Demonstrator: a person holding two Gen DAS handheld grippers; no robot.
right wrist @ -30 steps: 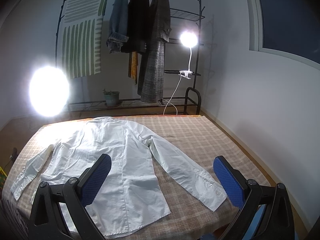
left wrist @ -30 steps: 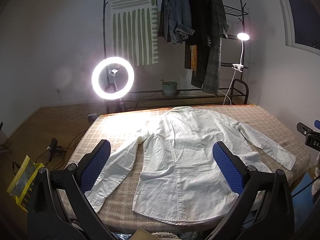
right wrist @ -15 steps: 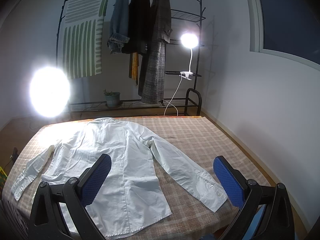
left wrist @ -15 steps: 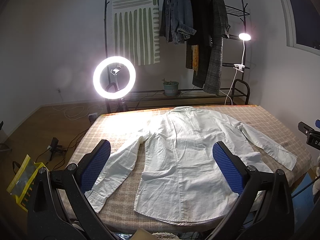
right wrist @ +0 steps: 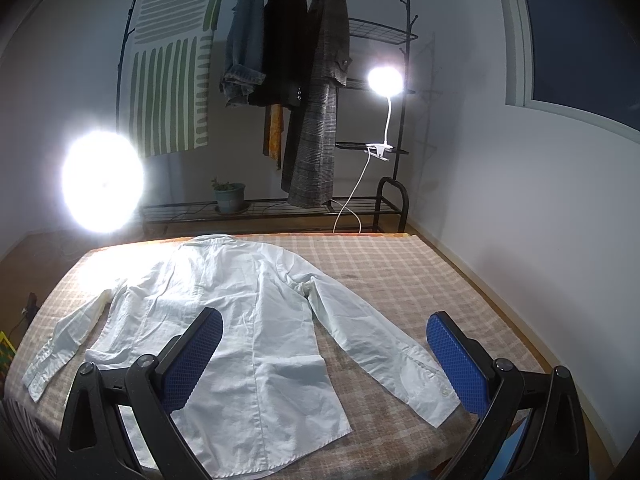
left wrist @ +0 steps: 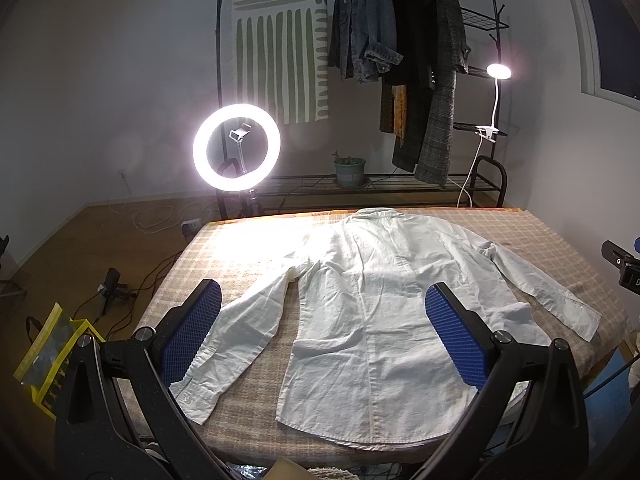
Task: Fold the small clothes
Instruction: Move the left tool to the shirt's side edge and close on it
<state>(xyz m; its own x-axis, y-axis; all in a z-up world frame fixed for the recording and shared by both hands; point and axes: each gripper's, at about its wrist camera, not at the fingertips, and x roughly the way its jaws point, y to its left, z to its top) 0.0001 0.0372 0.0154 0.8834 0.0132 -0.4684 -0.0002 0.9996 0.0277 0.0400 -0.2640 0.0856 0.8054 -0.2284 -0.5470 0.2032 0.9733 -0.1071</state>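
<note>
A white long-sleeved shirt [left wrist: 372, 300] lies flat and spread out on the checked table cover [left wrist: 248, 256], collar at the far edge, both sleeves angled outward. It also shows in the right wrist view [right wrist: 240, 320]. My left gripper [left wrist: 320, 324] is open and empty, held above the near hem, apart from the cloth. My right gripper [right wrist: 324, 356] is open and empty above the shirt's right side, its right finger [right wrist: 456, 360] near the right cuff [right wrist: 432, 396].
A lit ring light [left wrist: 237, 147] stands behind the table's far left corner. A clothes rack [left wrist: 400, 60] with hanging coats, a clip lamp [left wrist: 498, 72] and a plant pot [left wrist: 350, 168] stand against the back wall. A yellow bag [left wrist: 48, 360] and cables lie on the floor at left.
Both grippers have drifted slightly; the shirt sits a touch further right in both views. The shirt itself has not moved and nothing was grasped.
</note>
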